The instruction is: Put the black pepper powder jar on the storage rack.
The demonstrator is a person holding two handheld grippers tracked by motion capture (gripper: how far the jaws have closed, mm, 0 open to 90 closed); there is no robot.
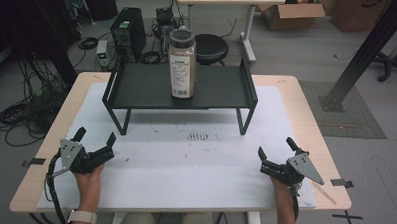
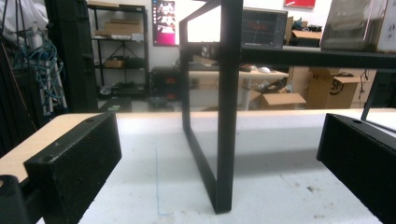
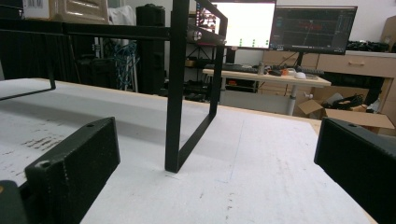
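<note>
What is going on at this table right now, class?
A person sits at the table holding a two-jaw gripper in each hand. The left gripper and the right gripper both rest low near the table's front edge, jaws open and holding nothing. Ahead of them stands a black metal shelf with a tall spice jar upright on top, near its middle. Nothing is being touched yet; both grippers point toward the shelf.

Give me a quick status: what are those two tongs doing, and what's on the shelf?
Left tongs open, right tongs open, both low over the table. Spice jar upright on black rack, untouched. Nothing between tongs and rack.
</note>
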